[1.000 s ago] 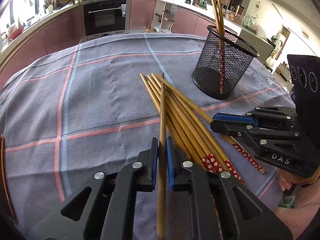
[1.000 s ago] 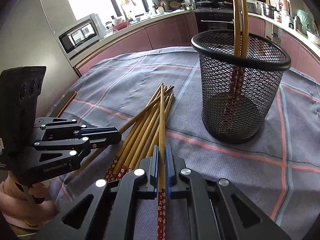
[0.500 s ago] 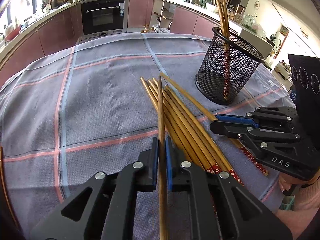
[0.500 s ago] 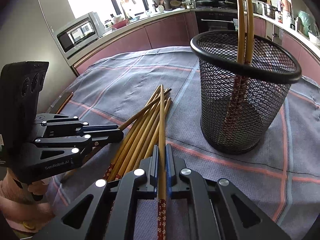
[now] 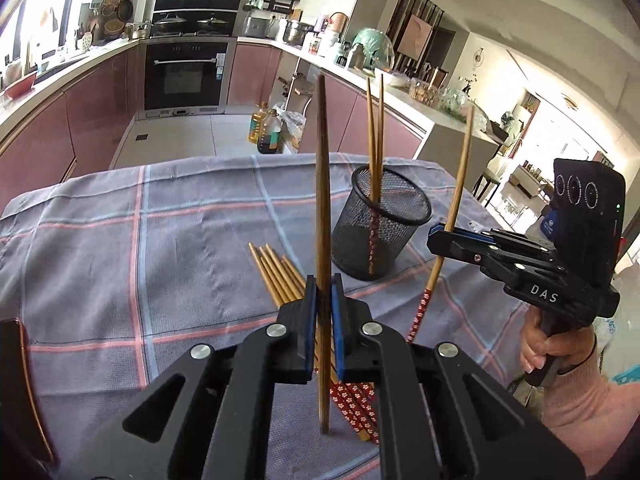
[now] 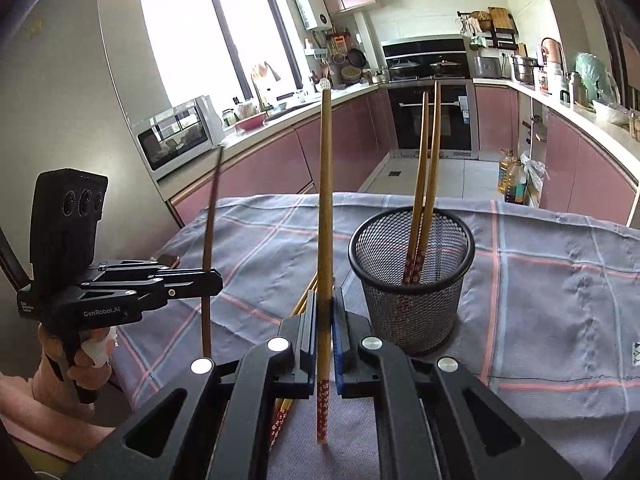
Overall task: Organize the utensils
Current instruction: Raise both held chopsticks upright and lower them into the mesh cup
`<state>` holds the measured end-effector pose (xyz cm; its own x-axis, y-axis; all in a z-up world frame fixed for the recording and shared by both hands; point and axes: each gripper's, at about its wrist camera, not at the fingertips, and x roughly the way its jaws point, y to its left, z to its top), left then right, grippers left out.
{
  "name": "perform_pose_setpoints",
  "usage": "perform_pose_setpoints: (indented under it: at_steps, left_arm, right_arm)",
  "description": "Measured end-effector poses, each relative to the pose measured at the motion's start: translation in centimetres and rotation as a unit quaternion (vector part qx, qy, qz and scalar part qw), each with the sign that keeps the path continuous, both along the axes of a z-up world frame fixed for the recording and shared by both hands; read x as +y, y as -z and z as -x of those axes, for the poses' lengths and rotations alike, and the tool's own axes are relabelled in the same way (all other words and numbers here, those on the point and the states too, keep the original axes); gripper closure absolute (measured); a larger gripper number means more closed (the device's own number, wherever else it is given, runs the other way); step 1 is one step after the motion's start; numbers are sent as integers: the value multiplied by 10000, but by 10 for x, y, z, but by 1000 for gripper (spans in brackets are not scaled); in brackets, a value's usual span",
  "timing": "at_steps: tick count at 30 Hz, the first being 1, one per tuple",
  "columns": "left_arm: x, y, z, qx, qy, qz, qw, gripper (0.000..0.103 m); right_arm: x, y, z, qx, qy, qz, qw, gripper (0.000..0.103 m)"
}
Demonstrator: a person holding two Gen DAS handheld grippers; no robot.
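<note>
Left wrist view shows the left gripper (image 5: 324, 304) clamped on one chopstick (image 5: 322, 184), which stands nearly upright between the blue pads, clear of the cloth (image 5: 120, 248). To its right the right gripper (image 5: 438, 236) is likewise closed on a second chopstick (image 5: 456, 192), tilted a little, its red patterned end hanging low. A person's hand (image 5: 548, 344) in a pink sleeve grips that tool's handle.

Between the two grippers sits a black mesh cup (image 5: 380, 232) with a pair (image 5: 376, 128) of chopsticks standing inside, leaning on the rim. More chopsticks lie in a loose bundle (image 5: 276, 276) on the checked cloth just in front of the cup, partly hidden behind the left gripper.

Behind the table runs a kitchen counter (image 5: 384, 88) with pink cabinets and an oven (image 5: 184, 76).
</note>
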<state>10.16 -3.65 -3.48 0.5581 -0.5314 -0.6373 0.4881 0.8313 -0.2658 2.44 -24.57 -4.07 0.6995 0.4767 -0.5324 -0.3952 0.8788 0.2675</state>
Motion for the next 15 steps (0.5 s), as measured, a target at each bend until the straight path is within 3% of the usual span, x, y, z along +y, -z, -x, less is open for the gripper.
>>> perform_pose_setpoints:
  at_steps: [15]
  left_arm:
    - [-22, -76, -13, -734, 174, 484, 9960, 96]
  right_arm:
    - [-31, -64, -6, -801, 259, -32, 9964, 97]
